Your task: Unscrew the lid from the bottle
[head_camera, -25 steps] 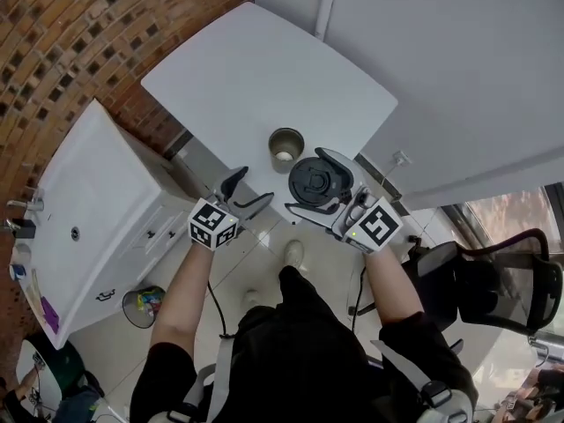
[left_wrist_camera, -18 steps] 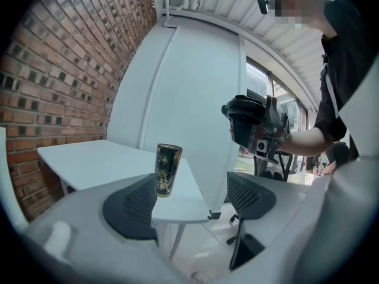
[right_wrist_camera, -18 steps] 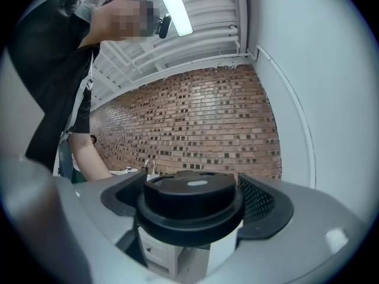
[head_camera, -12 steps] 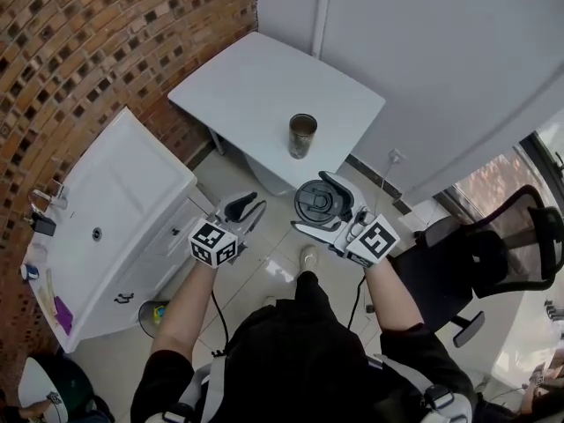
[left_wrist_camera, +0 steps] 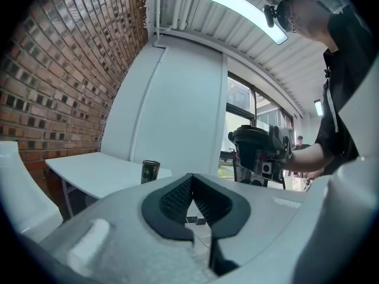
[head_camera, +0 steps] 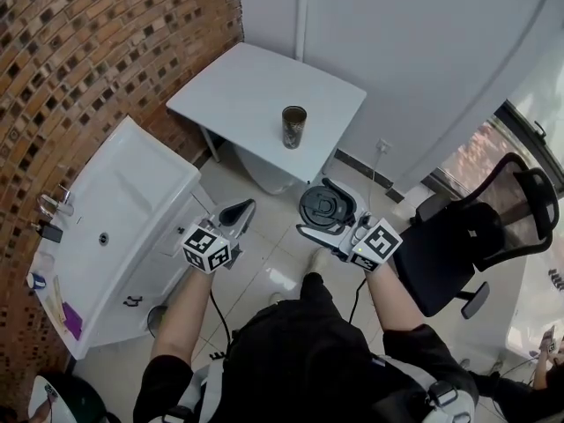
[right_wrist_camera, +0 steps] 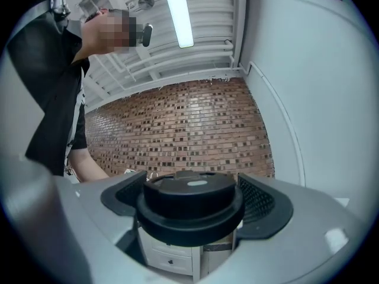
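The bottle, a dark metal tumbler without its lid, stands upright near the front edge of the white table. It also shows far off in the left gripper view as the bottle. My right gripper is shut on the round black lid, held in the air well short of the table. In the right gripper view the lid fills the space between the right gripper pads. My left gripper hangs level with it; the left gripper has its pads together with nothing between them.
A white cabinet with a sink runs along the brick wall at the left. A black office chair stands at the right. Tiled floor lies below both grippers, between me and the table.
Both grippers have drawn back from the table, so the bottle now sits farther away. The left jaws have gone from open to shut. The lid stays in the right gripper.
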Tool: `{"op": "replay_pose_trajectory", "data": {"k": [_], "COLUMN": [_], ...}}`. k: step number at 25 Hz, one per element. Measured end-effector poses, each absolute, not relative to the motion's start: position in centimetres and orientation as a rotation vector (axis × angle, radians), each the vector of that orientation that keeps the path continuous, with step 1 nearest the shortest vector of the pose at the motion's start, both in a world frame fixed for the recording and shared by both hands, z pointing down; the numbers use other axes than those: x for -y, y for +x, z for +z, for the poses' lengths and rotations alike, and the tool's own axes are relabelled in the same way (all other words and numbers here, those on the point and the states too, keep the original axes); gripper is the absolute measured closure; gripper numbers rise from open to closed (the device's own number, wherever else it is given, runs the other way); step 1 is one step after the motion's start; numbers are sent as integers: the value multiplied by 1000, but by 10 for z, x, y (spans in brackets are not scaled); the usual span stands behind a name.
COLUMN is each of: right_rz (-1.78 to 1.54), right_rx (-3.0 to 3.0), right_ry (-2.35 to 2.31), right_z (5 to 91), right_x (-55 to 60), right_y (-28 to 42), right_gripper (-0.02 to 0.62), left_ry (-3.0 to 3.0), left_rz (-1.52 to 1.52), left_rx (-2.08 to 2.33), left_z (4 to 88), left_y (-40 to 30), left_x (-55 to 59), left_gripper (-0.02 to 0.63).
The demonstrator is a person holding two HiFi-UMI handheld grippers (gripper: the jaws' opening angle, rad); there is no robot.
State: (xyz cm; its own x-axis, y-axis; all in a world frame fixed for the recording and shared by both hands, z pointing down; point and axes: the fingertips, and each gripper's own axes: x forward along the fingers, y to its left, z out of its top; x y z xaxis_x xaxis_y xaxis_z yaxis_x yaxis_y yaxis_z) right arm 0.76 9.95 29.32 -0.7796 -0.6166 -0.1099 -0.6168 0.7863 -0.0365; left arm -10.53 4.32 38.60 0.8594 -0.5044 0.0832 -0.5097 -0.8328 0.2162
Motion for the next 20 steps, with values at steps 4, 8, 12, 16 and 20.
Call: {"op": "replay_pose_trajectory", "data": {"k": [4, 8, 12, 16, 20], "right_rz": [-6, -17, -101, -120, -100], "right_rx": [-2842, -2815, -2798, -2777, -2775], "right_ry": [-993, -1008, -1013, -1013, -1007], "right_z": [284, 275, 273, 272, 270], "right_x": [-119, -130, -138, -144, -144], "right_y": [11, 26, 43, 60, 66], "right_gripper": [117, 117, 117, 117, 117], "left_ry": [2825, 2842, 2847, 2866, 2855], "left_rz": [-10, -19, -23, -29, -77], "left_rx": [765, 802, 838, 825, 825], "left_z": [369, 353, 341, 334, 331], "left_y": [-109, -115, -117, -105, -94], "left_x": [-61, -74, -85, -99, -100], "left_gripper": [603, 603, 603, 603, 603]}}
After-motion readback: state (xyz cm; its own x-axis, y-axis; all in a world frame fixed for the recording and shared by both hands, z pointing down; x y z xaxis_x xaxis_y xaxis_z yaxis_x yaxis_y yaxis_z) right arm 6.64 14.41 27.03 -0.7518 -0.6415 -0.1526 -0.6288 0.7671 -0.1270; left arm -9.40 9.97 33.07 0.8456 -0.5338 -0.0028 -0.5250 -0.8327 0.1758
